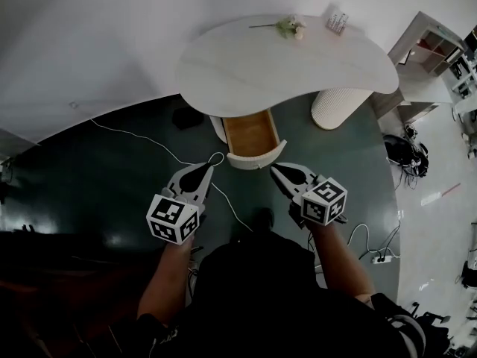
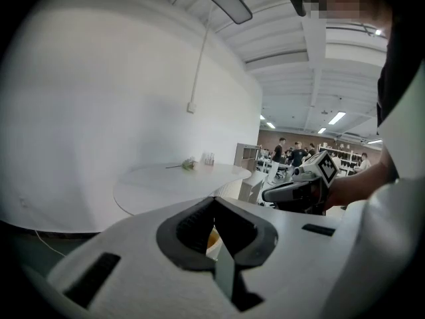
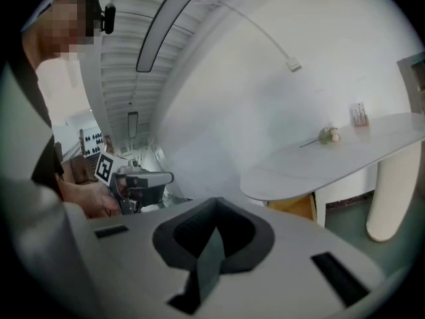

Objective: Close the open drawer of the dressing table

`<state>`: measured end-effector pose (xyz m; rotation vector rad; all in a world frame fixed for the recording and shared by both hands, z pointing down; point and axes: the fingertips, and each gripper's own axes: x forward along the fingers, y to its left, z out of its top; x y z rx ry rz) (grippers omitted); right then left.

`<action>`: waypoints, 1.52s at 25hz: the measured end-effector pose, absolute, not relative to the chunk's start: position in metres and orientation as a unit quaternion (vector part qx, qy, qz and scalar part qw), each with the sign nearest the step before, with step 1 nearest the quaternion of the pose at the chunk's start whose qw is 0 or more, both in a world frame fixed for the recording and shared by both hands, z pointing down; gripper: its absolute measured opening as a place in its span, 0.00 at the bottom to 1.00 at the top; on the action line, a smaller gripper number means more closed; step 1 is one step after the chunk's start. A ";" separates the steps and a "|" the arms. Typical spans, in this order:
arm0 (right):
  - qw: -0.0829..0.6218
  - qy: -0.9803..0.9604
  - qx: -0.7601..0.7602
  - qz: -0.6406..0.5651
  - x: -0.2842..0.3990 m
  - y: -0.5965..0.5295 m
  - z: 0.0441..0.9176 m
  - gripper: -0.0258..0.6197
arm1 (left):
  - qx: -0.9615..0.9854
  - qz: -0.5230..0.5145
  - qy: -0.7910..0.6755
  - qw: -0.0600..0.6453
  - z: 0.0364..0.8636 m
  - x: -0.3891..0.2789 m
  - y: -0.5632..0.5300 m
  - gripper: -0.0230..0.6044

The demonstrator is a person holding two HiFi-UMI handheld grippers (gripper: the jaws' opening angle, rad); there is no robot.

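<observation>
The dressing table [image 1: 283,66] has a white tabletop with faint grey streaks and a white ribbed leg [image 1: 339,107], and the drawer [image 1: 252,134] under its near edge is orange-brown inside with a white front. A pale green and cream flower [image 1: 291,27] lies at the table's far edge. Before the table, over the dark green floor [image 1: 112,177], the left gripper [image 1: 203,171] and right gripper [image 1: 287,176] are light grey with dark grey jaws, each with a cube [image 1: 174,218] of black-and-white squares.

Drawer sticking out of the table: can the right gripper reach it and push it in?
Probably yes. The right gripper, jaws shut, hangs just in front of the open drawer, apart from its curved front, with only bare floor between them. Nothing seems to block a straight push.
</observation>
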<state>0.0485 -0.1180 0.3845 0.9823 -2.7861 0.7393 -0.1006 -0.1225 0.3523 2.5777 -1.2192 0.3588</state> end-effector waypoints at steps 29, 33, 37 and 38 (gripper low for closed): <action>0.142 -0.855 0.374 0.329 0.018 -0.136 0.562 0.05 | 0.896 0.160 -0.334 0.244 0.526 -0.092 -0.153 0.05; 0.161 -0.851 0.390 0.313 0.017 -0.148 0.605 0.05 | 0.896 0.163 -0.324 0.257 0.569 -0.093 -0.160 0.05; 0.184 -0.840 0.409 0.305 0.023 -0.159 0.654 0.05 | 0.894 0.166 -0.320 0.267 0.606 -0.088 -0.170 0.05; 0.191 -0.836 0.413 0.307 0.025 -0.160 0.666 0.05 | 0.893 0.166 -0.318 0.270 0.612 -0.087 -0.170 0.05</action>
